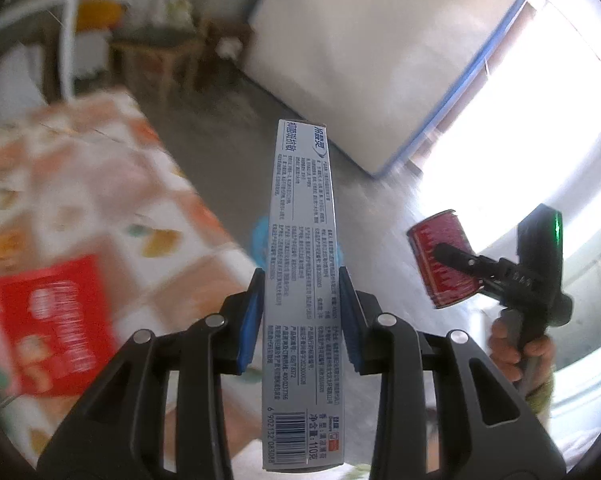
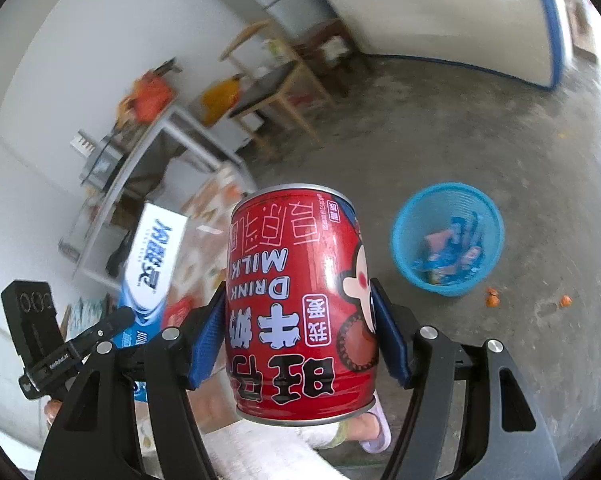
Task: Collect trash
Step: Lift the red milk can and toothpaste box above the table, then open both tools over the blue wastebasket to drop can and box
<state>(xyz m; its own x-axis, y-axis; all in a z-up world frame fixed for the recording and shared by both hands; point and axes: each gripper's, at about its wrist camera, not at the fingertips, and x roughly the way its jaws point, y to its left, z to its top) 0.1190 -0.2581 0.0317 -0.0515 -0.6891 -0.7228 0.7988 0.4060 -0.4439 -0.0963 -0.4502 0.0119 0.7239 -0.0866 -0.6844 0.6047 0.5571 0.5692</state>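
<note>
Daylight floods both views. In the left wrist view a window (image 1: 500,128) at the right is blown out to pure white, washing glare across the floor (image 1: 380,208). The patterned tabletop (image 1: 100,200) at the left is smeared by motion blur, while the toothpaste box (image 1: 300,280) stays sharp. Both fisheye views bend straight lines and darken to black at the corners. In the right wrist view the milk can (image 2: 300,320) is crisp, the background furniture slightly soft.

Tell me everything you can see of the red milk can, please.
The red milk can is a short metal cylinder with silver rims, white lettering including "DRINK MILK" and a cartoon face. It looks undented. The right tongs hold it in the air, blue pads pressing its two sides, printing upside down to the camera. Beyond it on the floor stands a blue bin.
</note>
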